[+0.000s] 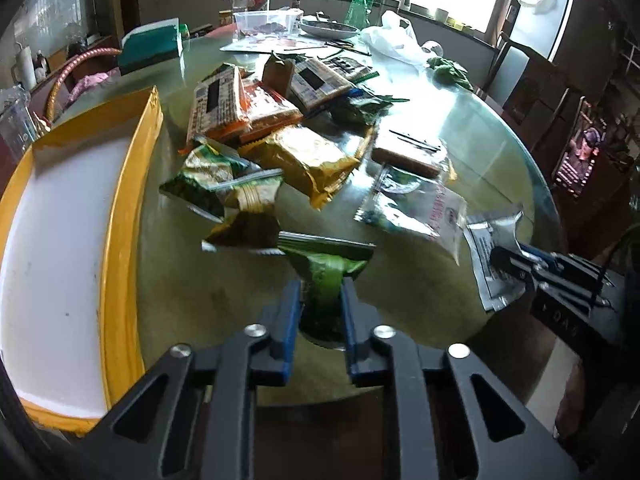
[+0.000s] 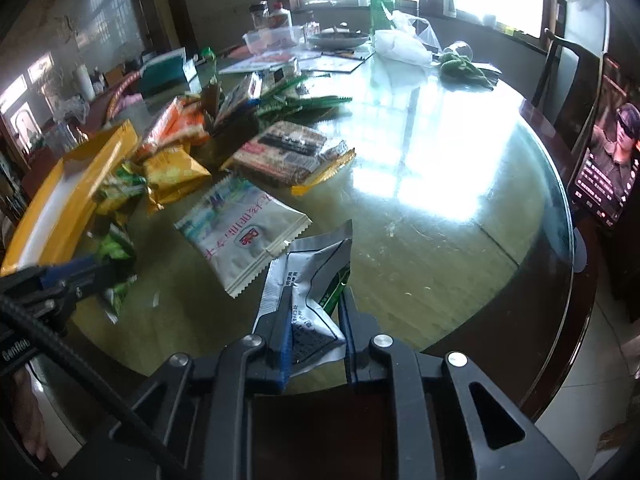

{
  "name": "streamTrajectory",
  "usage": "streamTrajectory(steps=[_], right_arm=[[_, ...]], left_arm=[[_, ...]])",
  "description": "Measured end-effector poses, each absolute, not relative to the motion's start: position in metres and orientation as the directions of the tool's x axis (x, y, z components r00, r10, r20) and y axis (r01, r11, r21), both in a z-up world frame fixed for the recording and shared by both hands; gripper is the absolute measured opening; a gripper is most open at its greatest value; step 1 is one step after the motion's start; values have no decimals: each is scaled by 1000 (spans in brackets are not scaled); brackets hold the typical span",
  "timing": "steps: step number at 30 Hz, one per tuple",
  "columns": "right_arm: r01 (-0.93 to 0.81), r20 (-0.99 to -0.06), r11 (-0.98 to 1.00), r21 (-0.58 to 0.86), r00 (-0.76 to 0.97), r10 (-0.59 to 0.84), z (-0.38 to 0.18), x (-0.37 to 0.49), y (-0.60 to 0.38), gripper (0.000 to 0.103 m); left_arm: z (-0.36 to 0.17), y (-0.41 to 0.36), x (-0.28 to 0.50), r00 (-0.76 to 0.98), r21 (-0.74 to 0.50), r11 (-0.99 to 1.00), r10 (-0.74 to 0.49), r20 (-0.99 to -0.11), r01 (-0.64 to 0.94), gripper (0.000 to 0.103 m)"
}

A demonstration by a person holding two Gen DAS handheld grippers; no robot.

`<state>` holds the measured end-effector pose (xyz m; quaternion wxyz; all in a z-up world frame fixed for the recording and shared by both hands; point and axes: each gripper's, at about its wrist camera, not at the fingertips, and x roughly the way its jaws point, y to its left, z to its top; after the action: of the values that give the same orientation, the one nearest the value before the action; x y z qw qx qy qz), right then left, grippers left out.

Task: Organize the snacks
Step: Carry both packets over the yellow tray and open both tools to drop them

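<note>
My left gripper (image 1: 320, 292) is shut on a green snack packet (image 1: 325, 276) and holds it above the glass table (image 1: 472, 128); it also shows in the right wrist view (image 2: 94, 270) with the green packet (image 2: 116, 256). My right gripper (image 2: 314, 300) is shut on a silver snack packet (image 2: 308, 280), also seen in the left wrist view (image 1: 496, 256). A yellow box with a white inside (image 1: 60, 240) stands at the left. A pile of snack packets (image 1: 256, 120) lies mid-table, with a gold packet (image 1: 308, 160) and a white packet (image 2: 244, 232) nearer me.
At the far side stand a teal box (image 1: 150, 44), a clear plastic container (image 1: 266, 22), a dark plate (image 1: 330, 28), jars, a white plastic bag (image 1: 394, 40) and green vegetables (image 2: 464, 68). A chair (image 2: 560, 64) and a lit screen (image 2: 608, 160) are at the right.
</note>
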<state>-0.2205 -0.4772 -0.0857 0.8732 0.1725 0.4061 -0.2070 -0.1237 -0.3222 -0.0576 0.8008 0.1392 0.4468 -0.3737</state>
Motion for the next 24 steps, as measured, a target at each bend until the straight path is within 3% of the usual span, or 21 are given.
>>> streamTrajectory(steps=[7, 9, 11, 16, 20, 24], right_arm=[[532, -735, 832, 159, 627, -261, -65, -230, -478, 19], [536, -725, 831, 151, 631, -276, -61, -231, -476, 19], [538, -718, 827, 163, 639, -275, -58, -230, -475, 19], [519, -700, 834, 188, 667, -257, -53, -228, -471, 19], [500, -696, 844, 195, 677, -240, -53, -225, -466, 19], [480, -670, 843, 242, 711, -212, -50, -225, -464, 19]], left_arm=[[-55, -315, -123, 310, -154, 686, -502, -807, 711, 18], [-56, -316, -123, 314, -137, 684, -491, -813, 717, 30], [-58, -319, -123, 323, -112, 686, -473, -820, 719, 35], [-67, -326, -116, 315, -118, 689, -468, -826, 715, 35], [-66, -322, -114, 313, -140, 694, -484, -817, 707, 29], [-55, -310, -116, 283, -215, 682, -540, -792, 699, 27]])
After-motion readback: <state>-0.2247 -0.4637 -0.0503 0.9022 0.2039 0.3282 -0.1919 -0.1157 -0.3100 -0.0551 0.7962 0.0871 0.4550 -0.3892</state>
